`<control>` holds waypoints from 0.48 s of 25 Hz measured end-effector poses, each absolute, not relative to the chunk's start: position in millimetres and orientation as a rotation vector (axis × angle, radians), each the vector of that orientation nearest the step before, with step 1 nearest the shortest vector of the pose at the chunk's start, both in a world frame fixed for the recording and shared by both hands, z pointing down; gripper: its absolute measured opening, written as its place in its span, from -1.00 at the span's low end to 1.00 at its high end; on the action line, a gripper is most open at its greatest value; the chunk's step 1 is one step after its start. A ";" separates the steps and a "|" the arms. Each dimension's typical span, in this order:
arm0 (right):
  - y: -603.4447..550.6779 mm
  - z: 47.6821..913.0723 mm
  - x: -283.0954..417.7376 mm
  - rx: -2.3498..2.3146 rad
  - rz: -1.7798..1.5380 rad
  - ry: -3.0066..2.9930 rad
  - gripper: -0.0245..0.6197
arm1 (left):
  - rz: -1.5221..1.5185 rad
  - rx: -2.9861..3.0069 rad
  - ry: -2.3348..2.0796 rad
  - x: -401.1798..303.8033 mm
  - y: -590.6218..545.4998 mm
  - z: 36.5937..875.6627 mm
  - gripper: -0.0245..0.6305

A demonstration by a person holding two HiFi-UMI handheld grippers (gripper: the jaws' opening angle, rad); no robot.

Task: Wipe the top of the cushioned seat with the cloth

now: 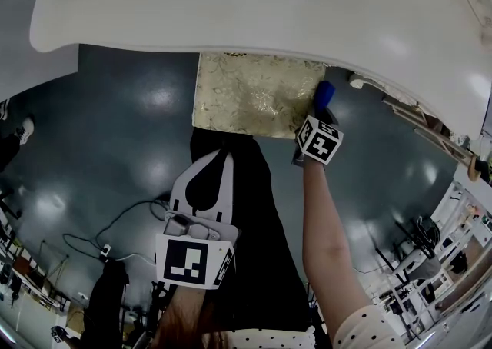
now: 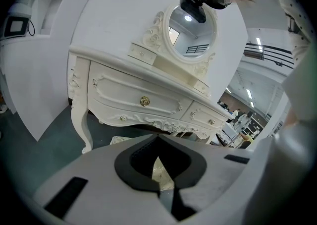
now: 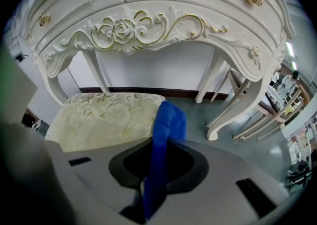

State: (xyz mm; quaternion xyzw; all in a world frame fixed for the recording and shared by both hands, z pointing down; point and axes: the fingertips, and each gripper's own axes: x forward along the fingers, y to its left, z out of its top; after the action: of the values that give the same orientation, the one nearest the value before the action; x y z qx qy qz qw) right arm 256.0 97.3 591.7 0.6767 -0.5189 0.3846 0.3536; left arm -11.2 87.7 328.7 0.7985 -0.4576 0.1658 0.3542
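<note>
The cushioned seat (image 1: 250, 94) has a pale gold patterned top and stands half under the white dressing table (image 1: 254, 1). My right gripper (image 1: 321, 109) hangs at the seat's right edge, shut on a blue cloth (image 1: 325, 94). In the right gripper view the cloth (image 3: 167, 120) rises from between the jaws of that gripper (image 3: 163, 144), and its free end lies over the seat's (image 3: 99, 117) right end. My left gripper (image 1: 223, 155) is held back from the seat's near edge, shut with nothing in it. In its own view the left gripper (image 2: 158, 142) shows only a sliver of the seat (image 2: 161, 172).
The dressing table's carved front and drawers (image 2: 143, 100) rise ahead, with an oval mirror (image 2: 190, 28) on top. Its curved legs (image 3: 223, 120) stand to the right of the seat. Cables (image 1: 115, 232) lie on the dark floor at left. More furniture (image 1: 430, 124) stands at right.
</note>
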 end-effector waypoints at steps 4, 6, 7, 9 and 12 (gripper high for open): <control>94.7 588.5 251.7 1.762 0.997 -1.336 -0.73 | 0.426 2.064 -1.181 -16.1 85.2 327.2 -0.93; 94.1 586.7 247.8 1.767 0.999 -1.340 -0.73 | 0.424 2.064 -1.181 -18.6 85.4 327.0 -0.93; 93.8 585.9 245.4 1.770 0.999 -1.344 -0.73 | 0.423 2.064 -1.180 -19.7 85.6 327.1 -0.93; 92.9 584.7 240.6 1.774 0.997 -1.353 -0.73 | 0.422 2.064 -1.179 -21.7 85.8 327.3 -0.93; 91.9 583.6 236.9 1.774 0.995 -1.358 -0.73 | 0.421 2.063 -1.176 -23.1 85.7 327.3 -0.93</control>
State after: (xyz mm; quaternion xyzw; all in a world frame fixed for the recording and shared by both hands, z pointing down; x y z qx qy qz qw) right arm 236.9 91.9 583.6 0.6821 -0.5219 0.3823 0.3410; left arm -23.1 85.7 327.3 0.7992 -0.4556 0.1631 0.3567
